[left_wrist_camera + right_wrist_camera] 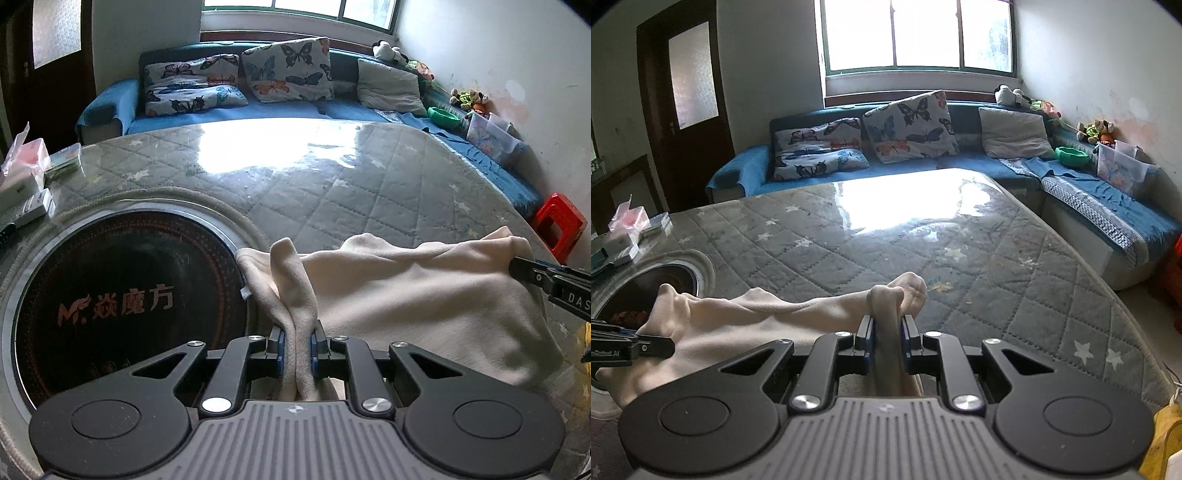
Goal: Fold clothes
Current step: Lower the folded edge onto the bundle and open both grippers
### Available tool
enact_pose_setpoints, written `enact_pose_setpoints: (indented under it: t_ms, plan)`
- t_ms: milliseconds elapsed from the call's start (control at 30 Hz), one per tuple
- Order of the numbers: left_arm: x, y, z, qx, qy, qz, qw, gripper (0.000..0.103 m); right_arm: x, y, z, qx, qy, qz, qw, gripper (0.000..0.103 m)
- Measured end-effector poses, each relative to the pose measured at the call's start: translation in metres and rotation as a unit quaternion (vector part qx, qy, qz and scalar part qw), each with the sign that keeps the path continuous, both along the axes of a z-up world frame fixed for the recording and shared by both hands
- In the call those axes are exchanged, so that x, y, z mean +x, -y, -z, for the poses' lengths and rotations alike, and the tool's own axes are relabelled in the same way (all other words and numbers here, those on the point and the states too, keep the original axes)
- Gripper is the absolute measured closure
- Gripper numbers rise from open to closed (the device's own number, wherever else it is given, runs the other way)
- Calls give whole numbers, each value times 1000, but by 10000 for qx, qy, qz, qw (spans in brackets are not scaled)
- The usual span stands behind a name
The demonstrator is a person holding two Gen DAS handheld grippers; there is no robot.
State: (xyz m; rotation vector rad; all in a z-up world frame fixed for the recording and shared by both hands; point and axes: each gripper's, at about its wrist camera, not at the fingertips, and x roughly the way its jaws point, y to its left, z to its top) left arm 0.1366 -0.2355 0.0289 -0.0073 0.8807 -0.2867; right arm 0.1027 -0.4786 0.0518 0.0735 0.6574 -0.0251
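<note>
At the far left of the table we see small boxes (26, 192) near the edge, and next to them the round dark glass plate (122, 306) with orange lettering set into the quilted table cover (332, 206). Just right of that plate our left gripper (297, 345) is clamped on a bunched corner of the cream garment (424, 295), a fold of fleece standing up between its pads. The garment stretches across the near part of the table, its left edge lying over the rim of the plate, its body sagging between our two grips. At the right end our right gripper (888, 339) is likewise closed tight on the other corner, with a knob of cloth poking out past the fingers. Beyond the table we see a blue sofa (960, 166) with butterfly cushions (908, 125) under the window, and a red stool (561, 221) to the far right
</note>
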Motion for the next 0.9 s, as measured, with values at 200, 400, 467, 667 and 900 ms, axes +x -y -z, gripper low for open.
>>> enact_pose_setpoints:
  t_ms: [200,400,467,667,900]
  plan:
    - [0,-3,4,-17,-13,10,10000,85,6,2,11,-76,-168,79,9998,88]
    - [-1,-4,6,7,2,77,10000,85,8,1,20,-111,-272,104,9995,87]
    - [0,-5,6,10,0,90,10000,85,8,1,21,-127,-292,99,9994,87]
    - [0,-9,6,22,-22,90,10000,80,6,1,25,-169,-387,93,9991,84]
    - [-1,-13,3,-24,-28,80,10000,71,1,-2,19,-232,-317,110,9992,70]
